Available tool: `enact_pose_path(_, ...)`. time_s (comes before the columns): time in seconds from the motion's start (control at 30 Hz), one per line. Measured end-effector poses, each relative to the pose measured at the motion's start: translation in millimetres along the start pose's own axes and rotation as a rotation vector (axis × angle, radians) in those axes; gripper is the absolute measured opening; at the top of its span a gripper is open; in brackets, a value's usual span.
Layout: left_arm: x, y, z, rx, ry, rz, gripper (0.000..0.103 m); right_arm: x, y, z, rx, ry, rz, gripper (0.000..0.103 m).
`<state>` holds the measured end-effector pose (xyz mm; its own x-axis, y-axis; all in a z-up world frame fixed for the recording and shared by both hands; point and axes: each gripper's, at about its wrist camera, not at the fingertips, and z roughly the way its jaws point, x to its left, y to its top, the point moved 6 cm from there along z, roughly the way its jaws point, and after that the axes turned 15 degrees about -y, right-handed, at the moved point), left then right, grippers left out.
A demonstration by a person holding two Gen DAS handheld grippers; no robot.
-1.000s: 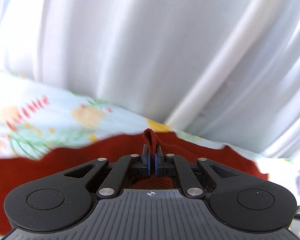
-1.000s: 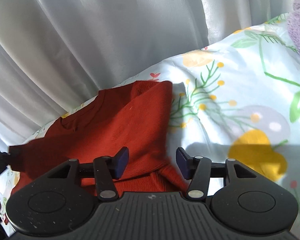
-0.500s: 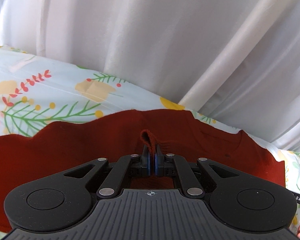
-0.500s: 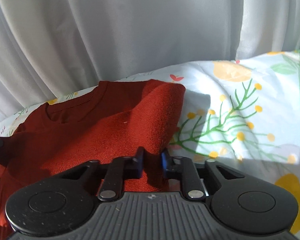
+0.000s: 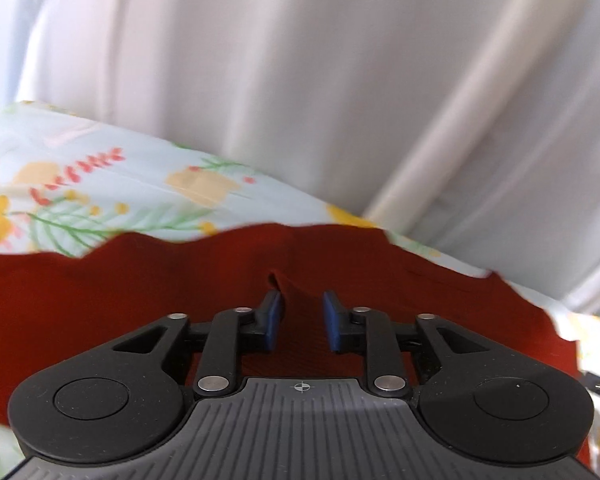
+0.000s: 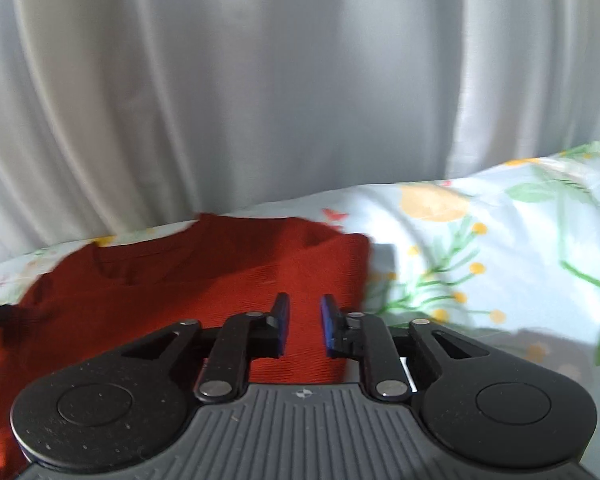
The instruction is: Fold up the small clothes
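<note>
On the left, the left gripper [image 5: 301, 315] was found just above the red knit garment [image 5: 100, 300], its jaws opening. A small raised ridge of the fabric stood between the blue pads [image 5: 274, 318], leaning against the left one, and was no longer pinched by both. The garment itself was spread flat on the floral bedsheet [image 5: 100, 184], close to the white curtain [image 5: 300, 80] behind the bed.

Further right, the right gripper [image 6: 304, 326] was held low over the garment's folded right-hand edge [image 6: 356, 264], its jaws likewise opening, with red knit seen in the gap below the pads but nothing visibly clamped. The neckline [image 6: 140, 268] was seen toward the curtain, to the left of that edge.

The step in hand was judged to be the release of a finished fold. It would be done well if both sets of jaws were parted fully before any lift, so that the knit was not snagged and dragged upward. The grippers would best be drawn straight away from the cloth, and the raised ridge pressed flat afterwards, so the folded edge was kept straight.
</note>
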<state>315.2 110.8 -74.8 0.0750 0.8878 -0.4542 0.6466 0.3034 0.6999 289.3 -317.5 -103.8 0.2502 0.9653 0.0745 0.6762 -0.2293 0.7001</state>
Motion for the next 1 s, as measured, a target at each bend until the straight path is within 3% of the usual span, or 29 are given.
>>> enact_pose_path(0.07,-14.8,-11.7,10.3,0.04,-0.036,0.034,0.053,22.0,-7.0,2.2,0.029,0.074,-0.032,0.023)
enact_pose_path(0.2,-21.3,-32.9,33.5,0.101,0.006,0.094,0.053,60.7,-21.2,16.2,0.049,0.075,-0.148,0.022)
enact_pose_path(0.37,-18.7,-32.1,40.4,0.064,0.012,0.103,0.06,55.4,-17.0,36.7,-0.022,-0.107,-0.249,0.017)
enact_pose_path(0.47,-17.4,-30.9,40.2,0.07,0.009,0.098,0.062,40.4,-12.6,44.8,-0.021,-0.118,-0.233,0.015)
enact_pose_path(0.57,-14.1,-30.8,28.4,0.061,0.001,0.035,0.07,39.2,-9.4,40.2,0.008,-0.146,-0.218,0.015)
enact_pose_path(0.67,-12.0,-33.1,17.6,0.037,-0.026,-0.031,0.077,42.8,-21.6,9.8,0.006,-0.026,-0.183,0.015)
enact_pose_path(0.73,-10.2,-37.6,17.9,0.044,-0.04,-0.06,0.08,42.4,-38.2,-2.9,0.015,0.004,-0.217,0.015)
enact_pose_path(0.77,-9.3,-40.3,19.2,0.05,-0.039,-0.067,0.081,40.1,-47.1,-3.0,0.035,-0.008,-0.244,0.015)
enact_pose_path(0.83,-9.8,-43.3,17.3,0.043,-0.043,-0.062,0.087,35.9,-53.8,-6.5,-0.01,-0.02,-0.268,0.015)
enact_pose_path(0.87,-7.2,-44.8,17.6,0.055,-0.031,-0.074,0.094,34.7,-53.0,-7.7,-0.007,-0.026,-0.27,0.015)
enact_pose_path(1.0,9.1,-44.8,-3.1,0.051,-0.03,-0.212,0.094,32.0,-47.7,-10.5,0.064,-0.039,-0.239,0.015)
